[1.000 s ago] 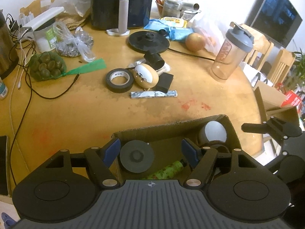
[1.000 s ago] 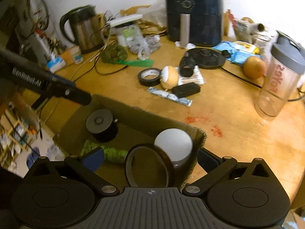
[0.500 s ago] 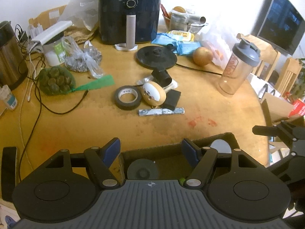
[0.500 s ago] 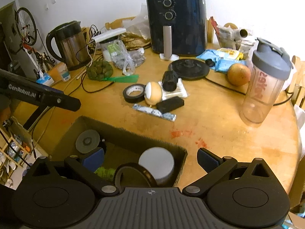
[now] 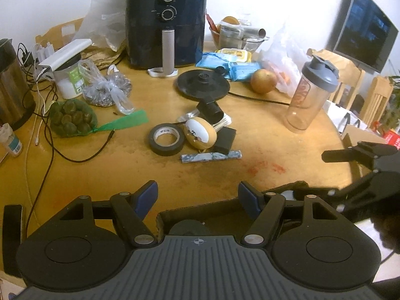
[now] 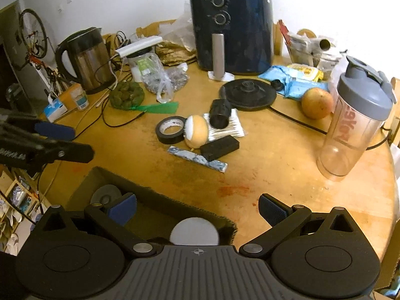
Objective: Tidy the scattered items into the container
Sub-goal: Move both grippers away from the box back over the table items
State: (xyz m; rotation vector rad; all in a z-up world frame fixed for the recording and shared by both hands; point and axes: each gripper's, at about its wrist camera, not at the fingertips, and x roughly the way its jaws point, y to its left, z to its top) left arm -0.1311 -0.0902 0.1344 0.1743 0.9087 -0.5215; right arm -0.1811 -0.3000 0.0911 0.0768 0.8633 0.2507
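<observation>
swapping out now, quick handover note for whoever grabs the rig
Left gripper: open, empty, above the box's near-left side.
Right gripper: open, empty, above the box's right end.
Cardboard box at the table's near edge holds a grey disc and a white-lidded jar.
Left on the table, mid-cluster: tape roll, wooden egg-shaped thing, black block, foil-wrapped strip, black cylinder, cotton swabs.

Indoor light, bright; white wall (image 5: pixel 62 5) blown out top right, heavy fisheye bending at edges, slight softness throughout.
</observation>
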